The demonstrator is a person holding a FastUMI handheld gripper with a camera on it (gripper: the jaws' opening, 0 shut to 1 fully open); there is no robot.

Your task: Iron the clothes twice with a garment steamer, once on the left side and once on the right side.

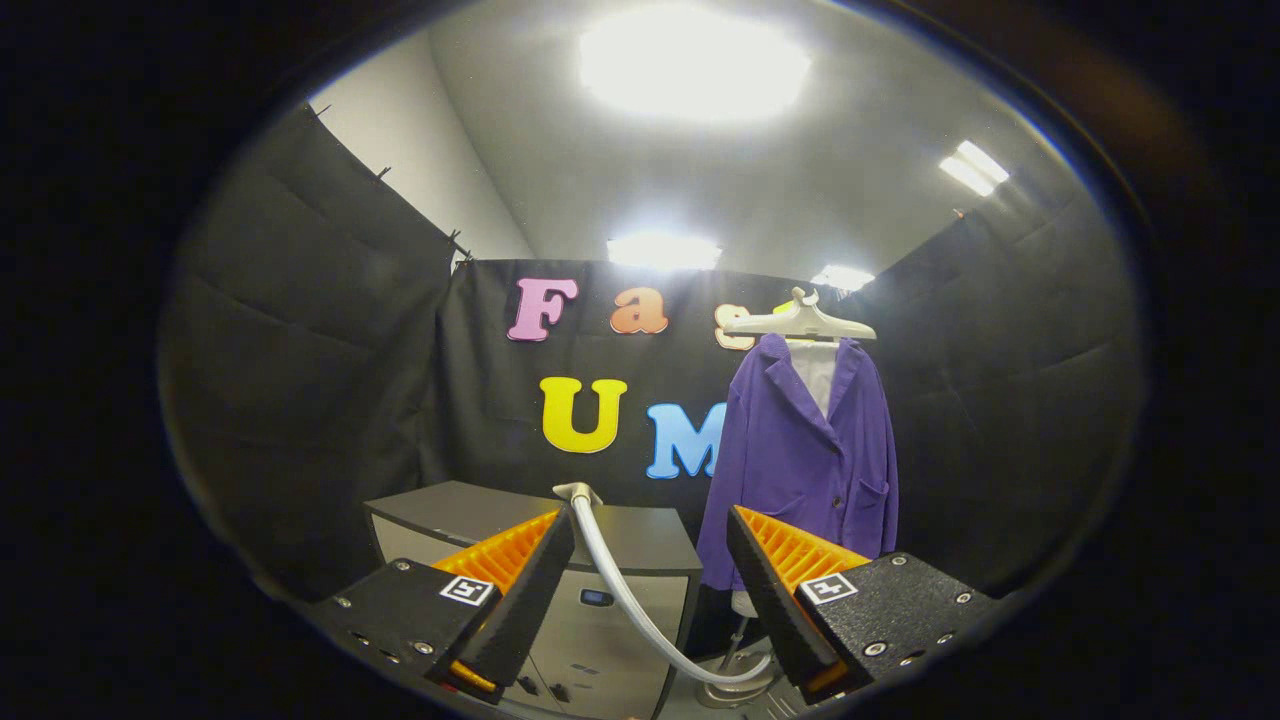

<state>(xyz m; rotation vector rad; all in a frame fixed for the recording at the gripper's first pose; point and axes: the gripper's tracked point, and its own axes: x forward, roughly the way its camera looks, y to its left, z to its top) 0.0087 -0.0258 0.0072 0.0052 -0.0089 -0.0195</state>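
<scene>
A purple jacket [808,450] hangs on a pale hanger [800,322] over a white inner layer, beyond my right finger. The steamer head [577,492] lies on top of a grey cabinet [640,540], just past my left fingertip. Its pale hose [630,600] curves down between my fingers toward the stand's base [735,685]. My gripper [650,525] is open, with a wide gap and nothing held; the hose passes through that gap farther off.
The grey cabinet has drawers and stands low ahead on the left. Black cloth walls close the booth on the left, back and right. A thin pole [738,630] under the jacket rises from a round base on the floor.
</scene>
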